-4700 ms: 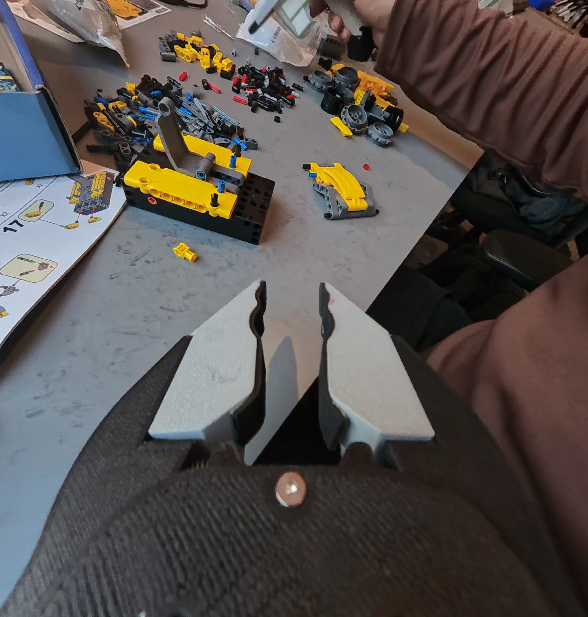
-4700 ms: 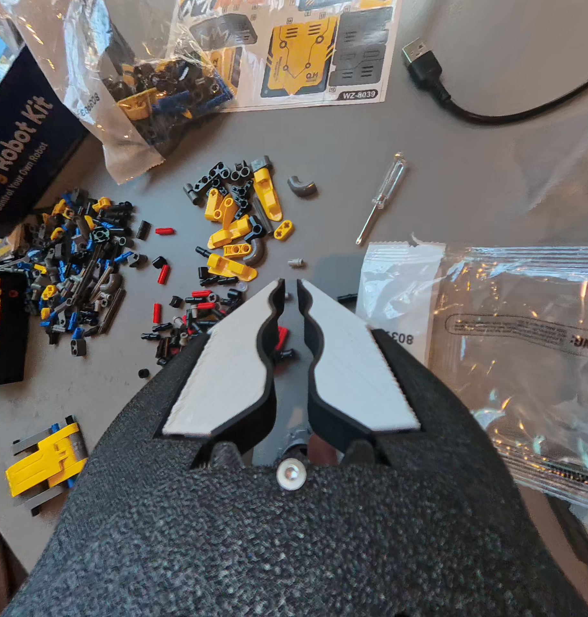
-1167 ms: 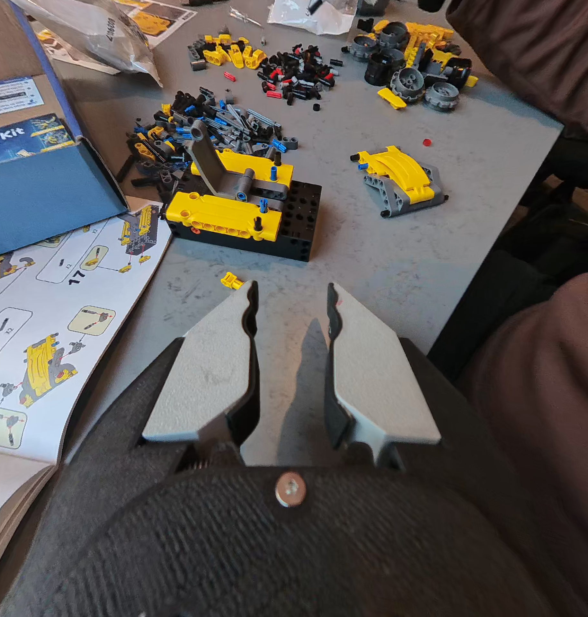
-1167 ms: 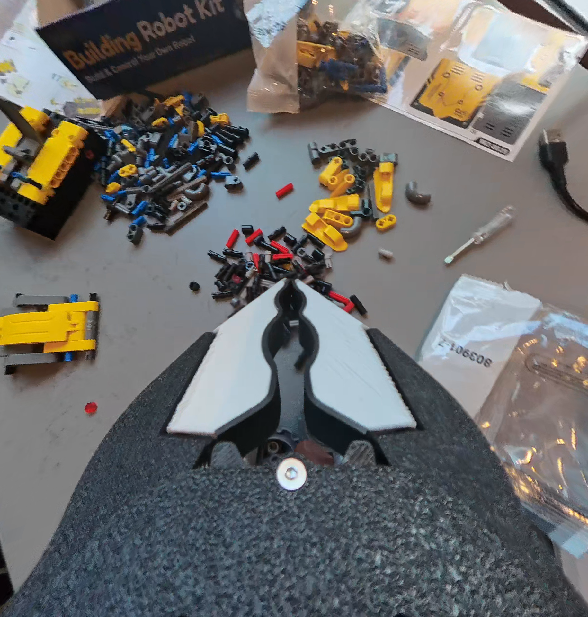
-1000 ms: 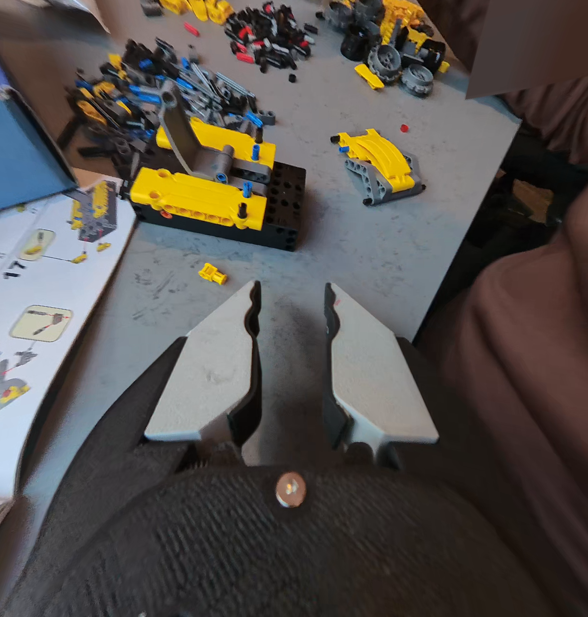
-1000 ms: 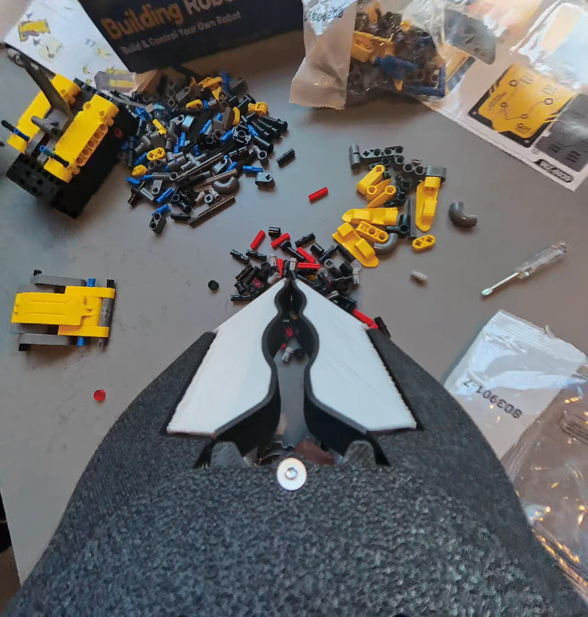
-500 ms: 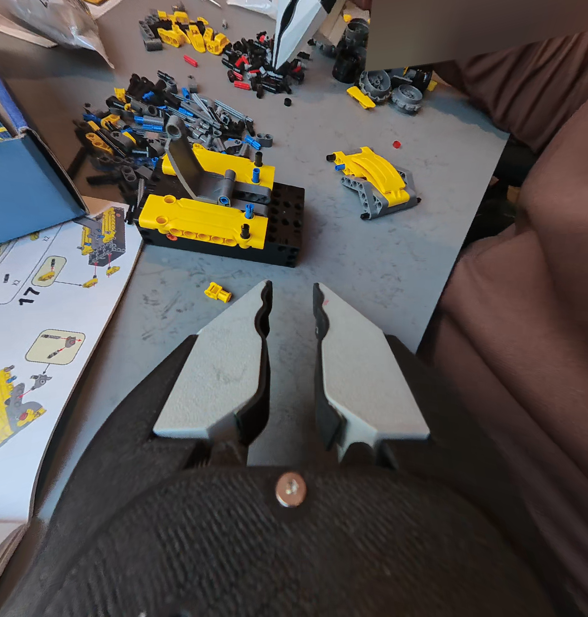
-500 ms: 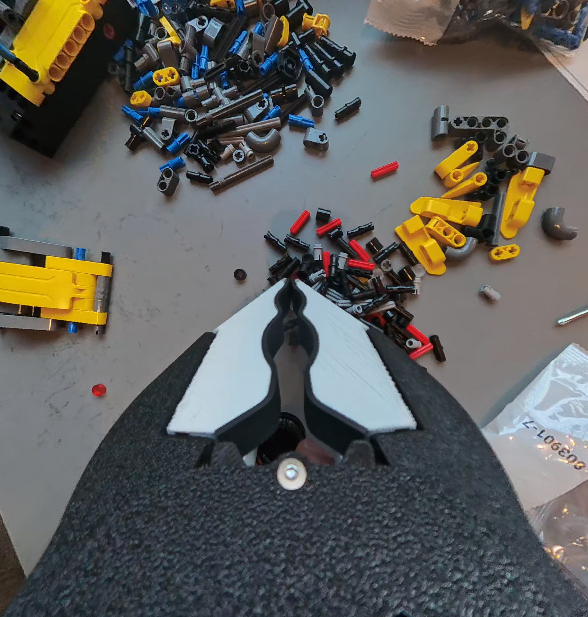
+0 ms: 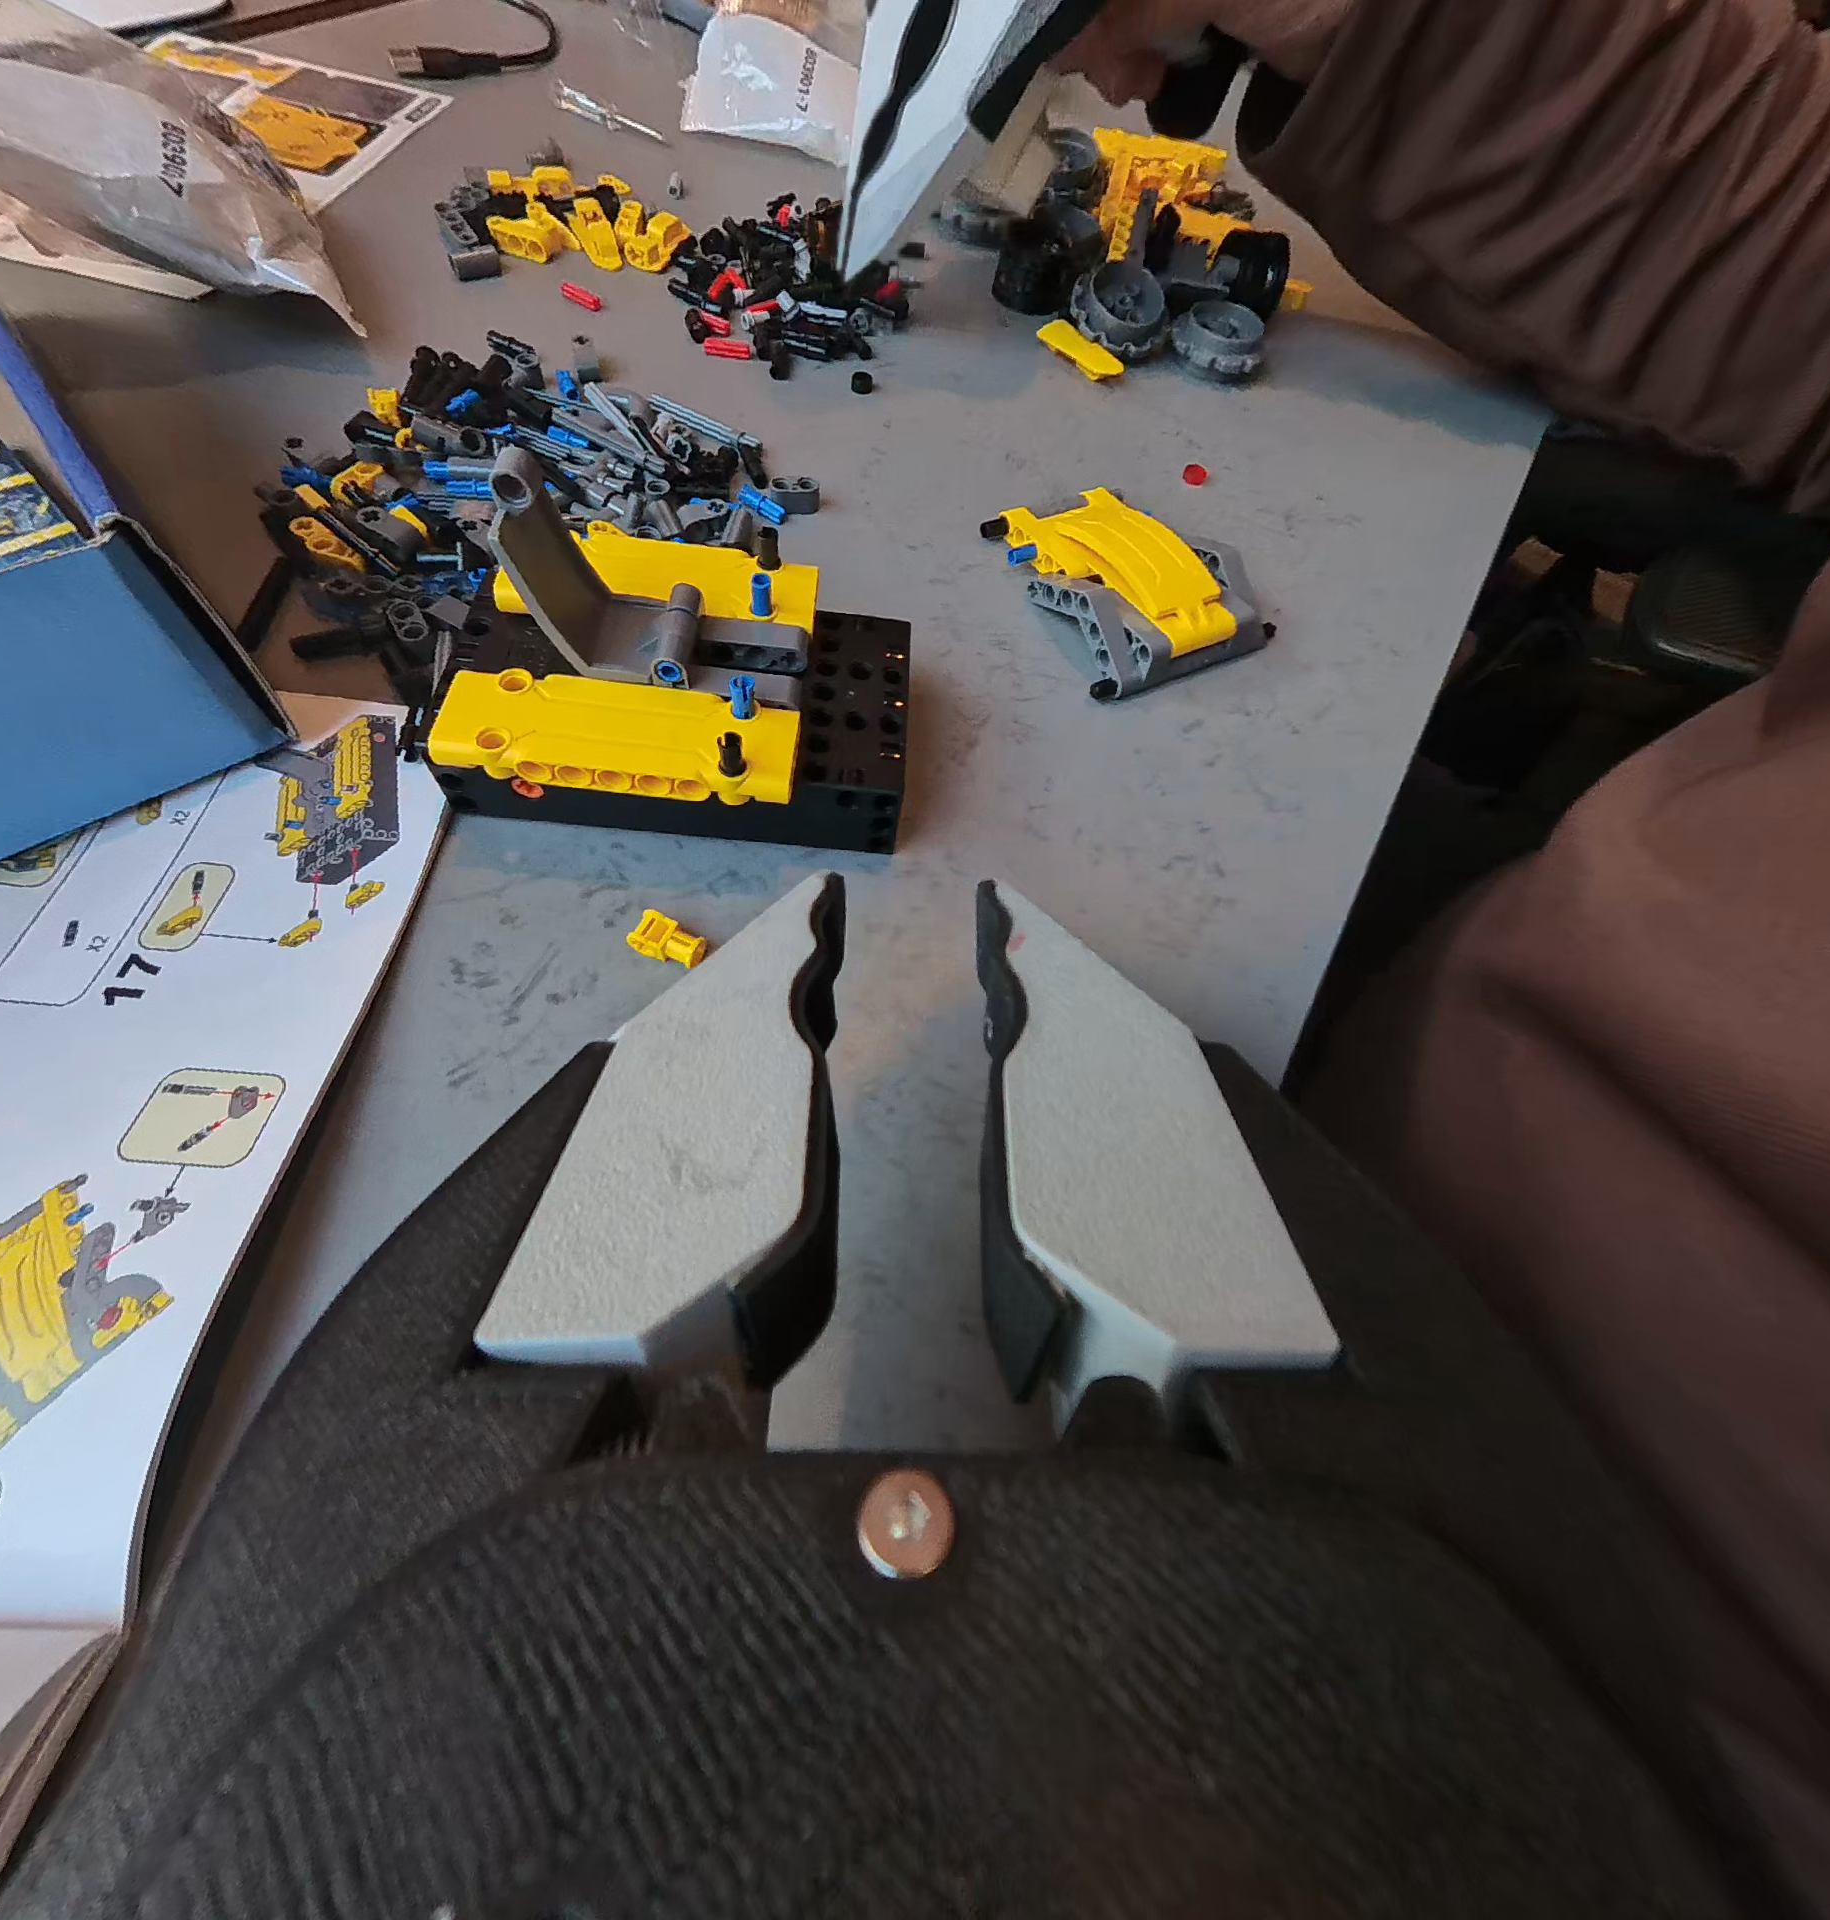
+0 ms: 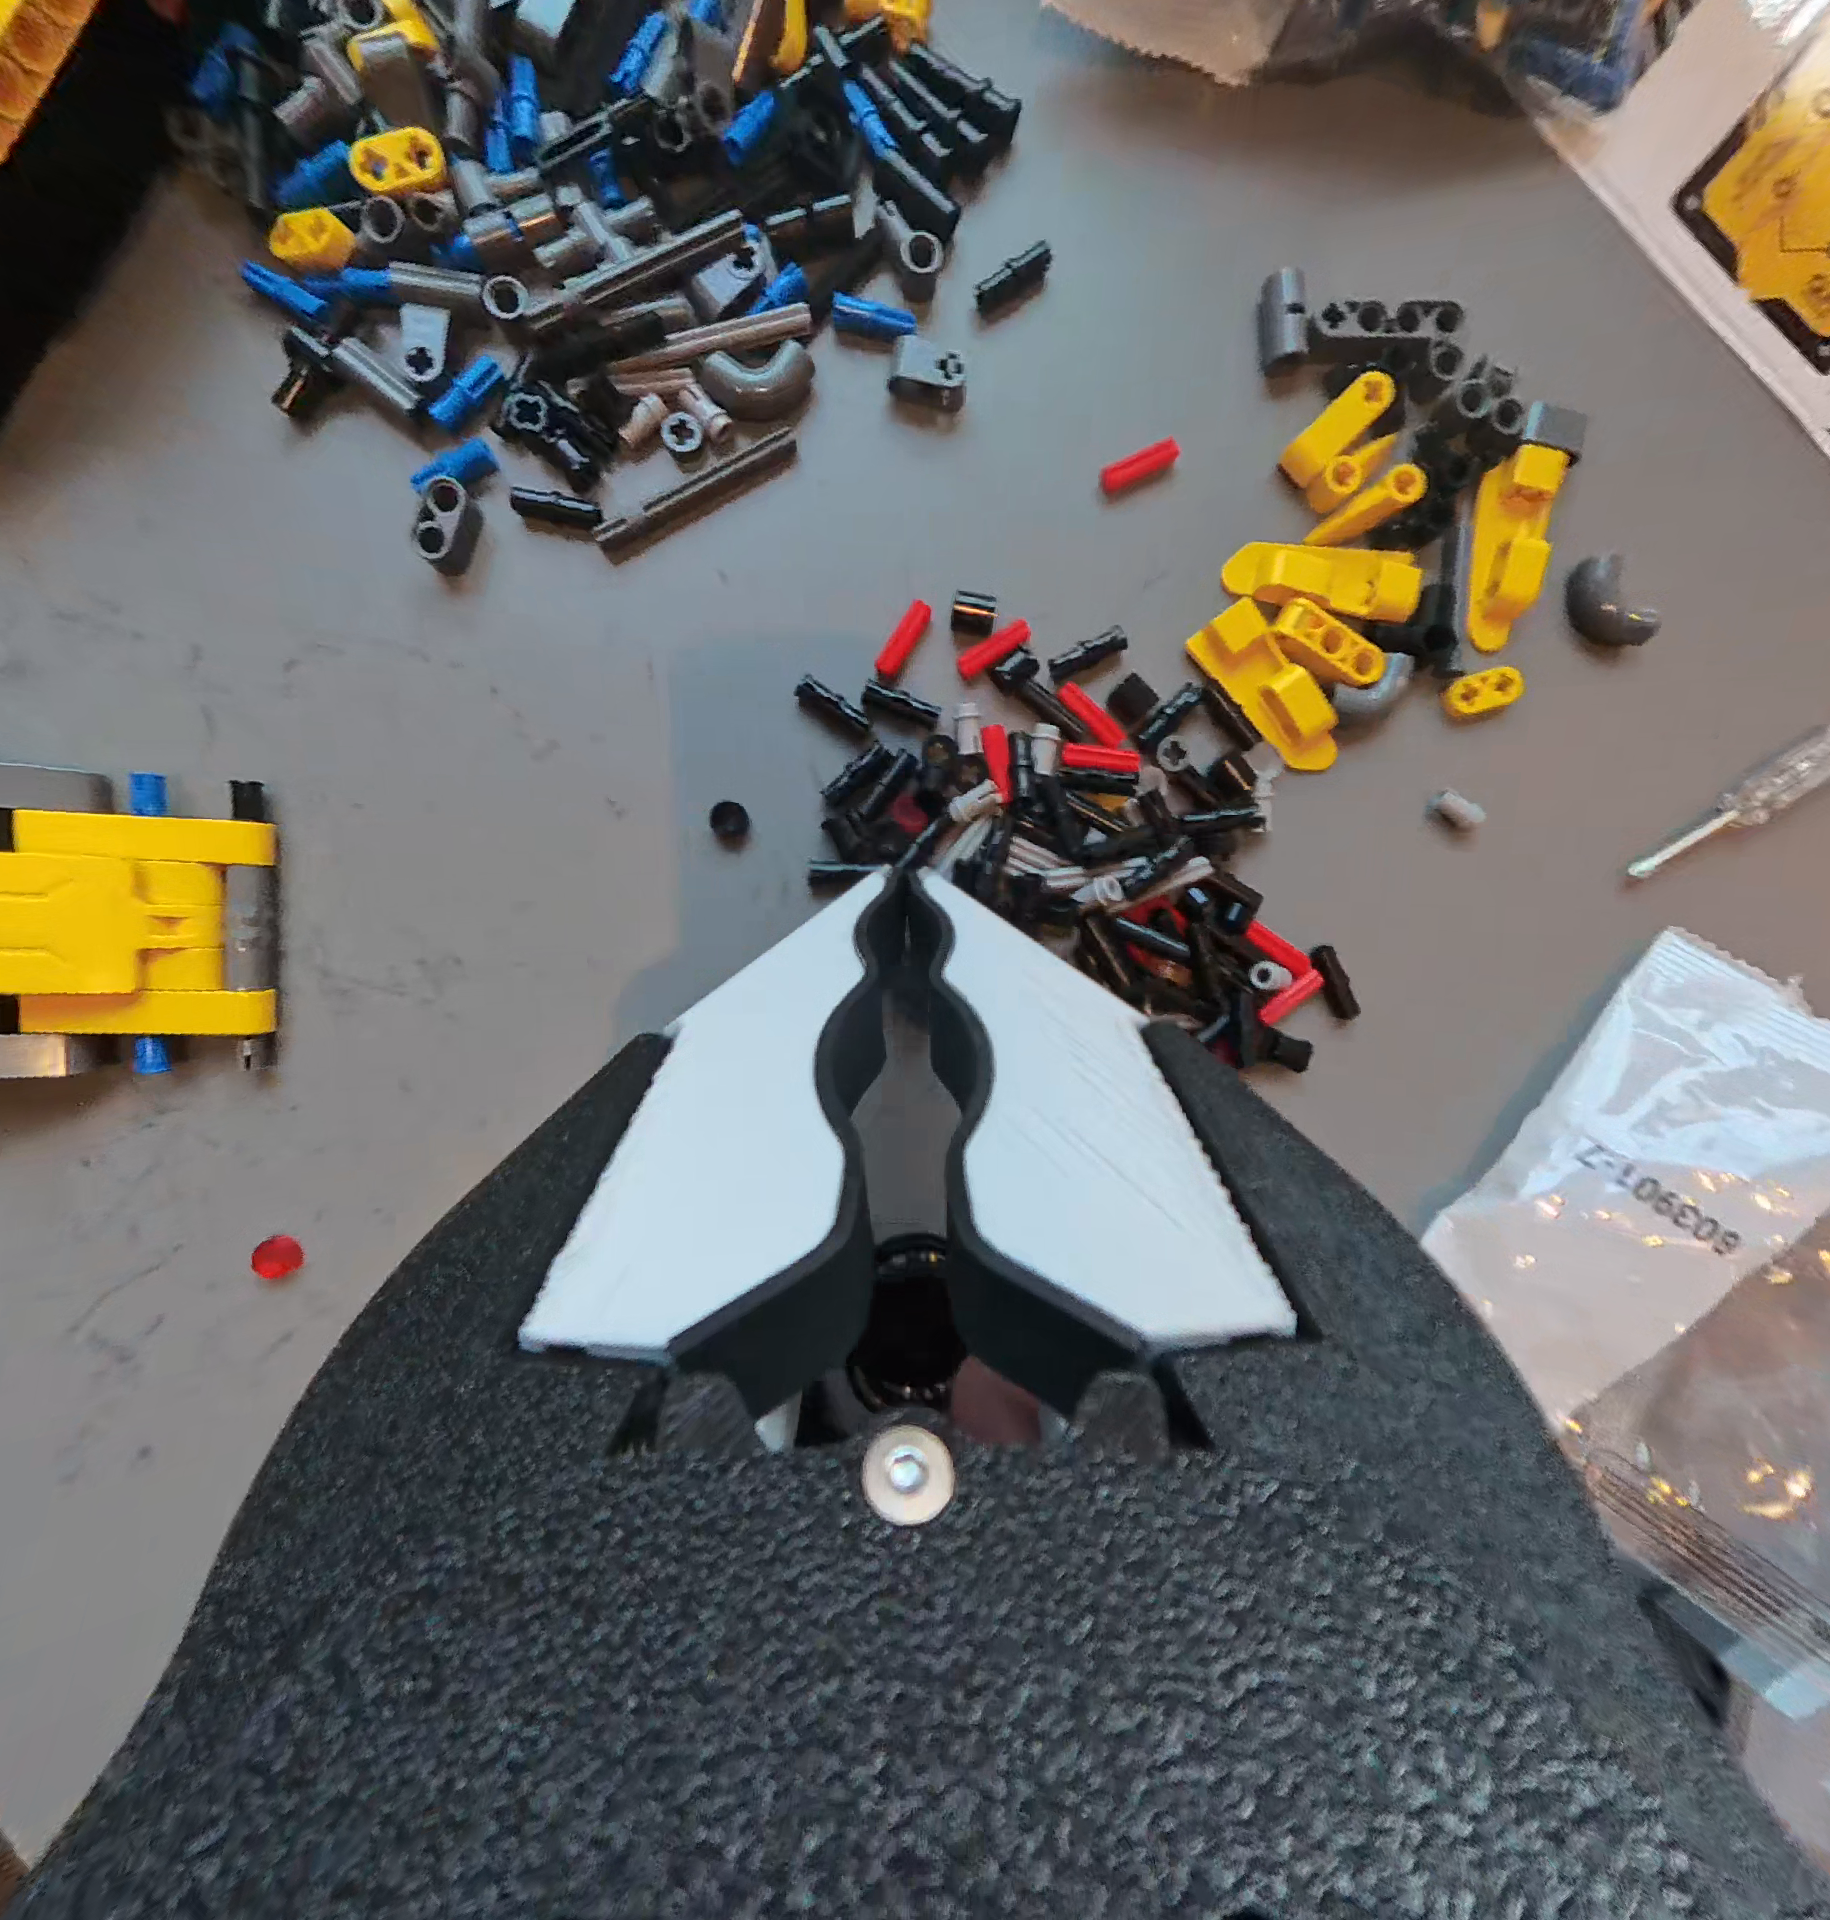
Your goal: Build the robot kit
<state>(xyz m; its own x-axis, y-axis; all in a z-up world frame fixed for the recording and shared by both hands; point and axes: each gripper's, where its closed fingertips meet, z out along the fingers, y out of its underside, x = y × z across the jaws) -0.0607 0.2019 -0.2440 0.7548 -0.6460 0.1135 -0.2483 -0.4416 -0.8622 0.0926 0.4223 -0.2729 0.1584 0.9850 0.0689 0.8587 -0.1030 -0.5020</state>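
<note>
My right gripper point(image 10: 903, 883) has dropped closer to the pile of black and red pins point(image 10: 1077, 821), tips clenched at its near edge; whether they pinch a pin, I cannot tell. The clear bag point(image 10: 1669, 1195) lies right. My left gripper point(image 9: 909, 914) hangs released over bare table point(image 9: 1150, 831) near its edge, beside a yellow connector point(image 9: 665, 936).

A grey, scuffed bench point(image 9: 1150, 821) is seen, its surface marked with faint smears and scratches. Its right edge is met by a dark, shadowed space, where a black padded chair part point(image 9: 1700, 613) is partly shown. Soft, even light is cast across the surface.
</note>
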